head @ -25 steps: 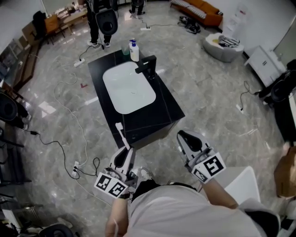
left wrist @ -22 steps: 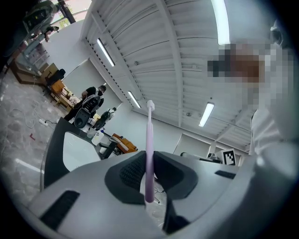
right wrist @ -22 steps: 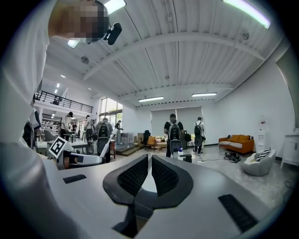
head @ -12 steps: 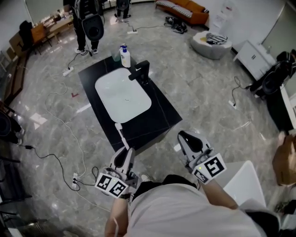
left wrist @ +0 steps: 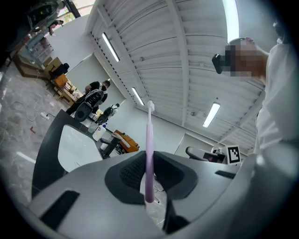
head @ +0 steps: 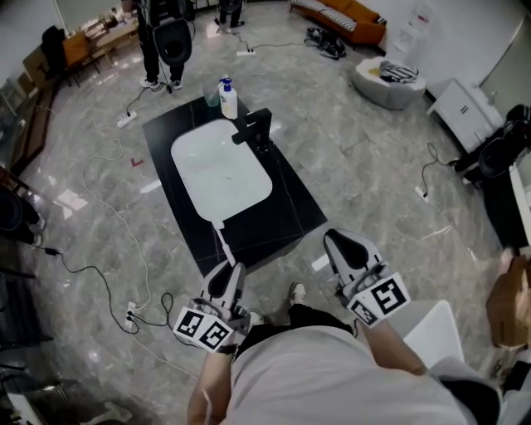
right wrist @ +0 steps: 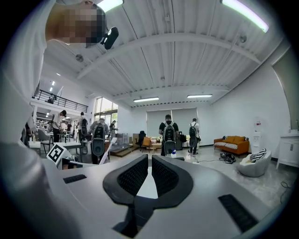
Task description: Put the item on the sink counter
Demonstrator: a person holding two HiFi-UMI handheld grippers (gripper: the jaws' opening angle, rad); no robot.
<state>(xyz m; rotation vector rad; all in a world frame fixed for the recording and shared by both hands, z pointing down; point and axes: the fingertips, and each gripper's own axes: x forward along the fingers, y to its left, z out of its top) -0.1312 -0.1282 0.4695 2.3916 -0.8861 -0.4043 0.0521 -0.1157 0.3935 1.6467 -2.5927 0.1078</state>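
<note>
A black sink counter (head: 286, 207) with a white basin (head: 220, 170), a black faucet (head: 255, 126) and a soap bottle (head: 228, 100) stands on the marble floor ahead of me. My left gripper (head: 226, 274) is shut on a pale toothbrush (head: 221, 242) that sticks up past the jaws, its head over the counter's near edge in the head view. In the left gripper view the toothbrush (left wrist: 149, 154) stands upright between the pads, with the counter (left wrist: 49, 140) at lower left. My right gripper (head: 342, 242) is held short of the counter, shut with nothing in it (right wrist: 150, 175).
Cables (head: 108, 274) trail across the floor left of the counter. People with backpacks (head: 170, 37) stand beyond its far end. A white chair (head: 431, 332) is at my right, a beanbag (head: 388, 79) and an orange sofa (head: 348, 18) at the far right.
The counter has shifted a little in view and looks slightly nearer; a shoe now shows below its near edge. Both grippers keep the same pose, the toothbrush still gripped.
</note>
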